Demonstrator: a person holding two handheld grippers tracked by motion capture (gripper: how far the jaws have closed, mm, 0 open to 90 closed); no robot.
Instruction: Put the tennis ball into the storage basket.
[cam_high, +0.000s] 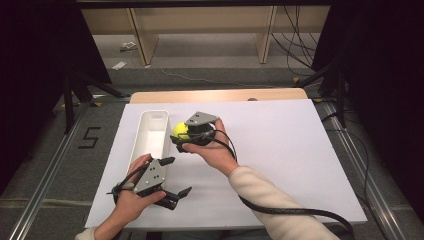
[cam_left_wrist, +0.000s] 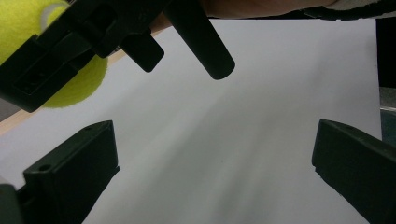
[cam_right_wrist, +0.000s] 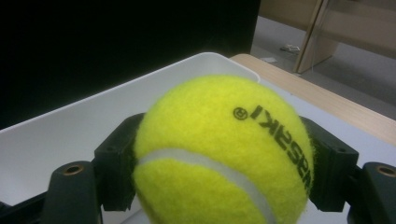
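my right gripper (cam_high: 186, 141) fingers clamped on the tennis ball (cam_right_wrist: 224, 154) just beside the white bin (cam_high: 150, 137), left gripper (cam_high: 176, 176) fingers apart over the white surface (cam_high: 280, 150), holding nothing

The tennis ball (cam_right_wrist: 219, 154) is bright yellow-green with a white seam and black lettering. Beside it the tray (cam_high: 150, 135) is plain white. The surface (cam_high: 280, 150) is white, and the right hand-held gripper (cam_high: 181, 142) black.
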